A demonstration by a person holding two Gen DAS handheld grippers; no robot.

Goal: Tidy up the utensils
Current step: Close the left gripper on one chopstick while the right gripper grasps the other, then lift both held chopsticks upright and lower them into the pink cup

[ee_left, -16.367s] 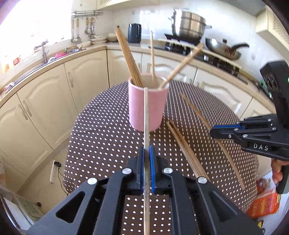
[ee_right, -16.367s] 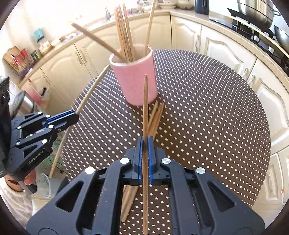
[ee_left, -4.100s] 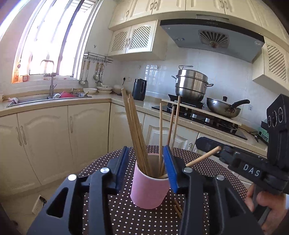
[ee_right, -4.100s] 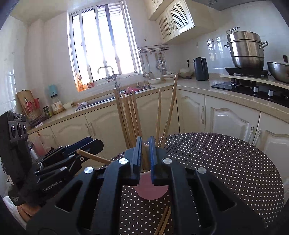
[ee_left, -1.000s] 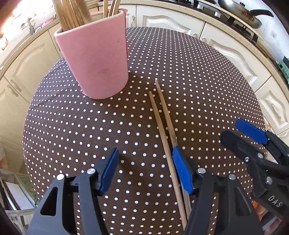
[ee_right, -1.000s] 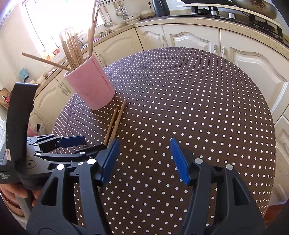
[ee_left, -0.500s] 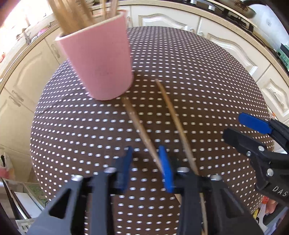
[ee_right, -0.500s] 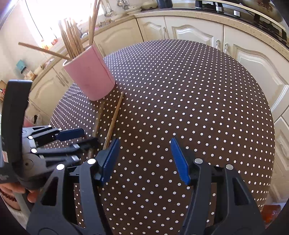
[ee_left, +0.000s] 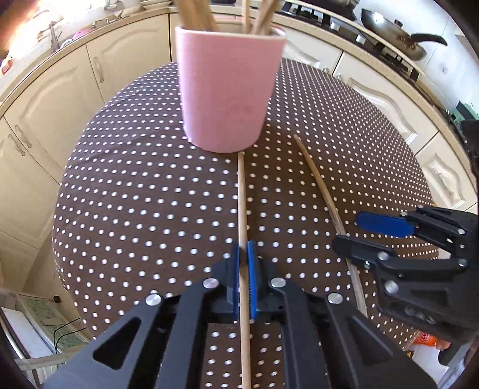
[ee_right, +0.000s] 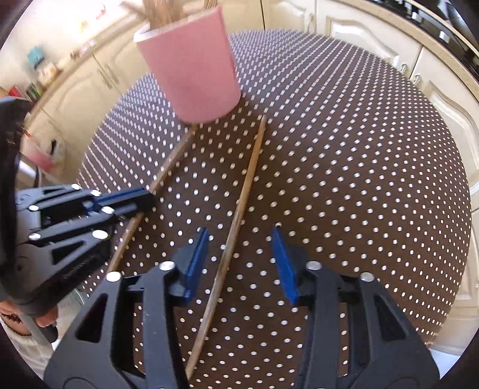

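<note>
A pink cup (ee_left: 229, 86) holding several wooden chopsticks stands on the round brown polka-dot table (ee_left: 134, 191); it also shows in the right wrist view (ee_right: 191, 71). My left gripper (ee_left: 243, 269) is shut on one chopstick (ee_left: 242, 194) that lies on the table and points at the cup's base. A second chopstick (ee_left: 321, 191) lies to its right. My right gripper (ee_right: 241, 263) is open, its jaws on either side of that second chopstick (ee_right: 239, 209). The left gripper (ee_right: 140, 199) with its chopstick shows at left in the right wrist view.
Cream kitchen cabinets (ee_left: 45, 98) curve around behind the table. A stove with a wok (ee_left: 398, 22) is at the back right. The table edge drops off at the left and front in both views.
My left gripper has closed on the left chopstick and lined up with it. My right gripper has moved in low over the other chopstick, still open.
</note>
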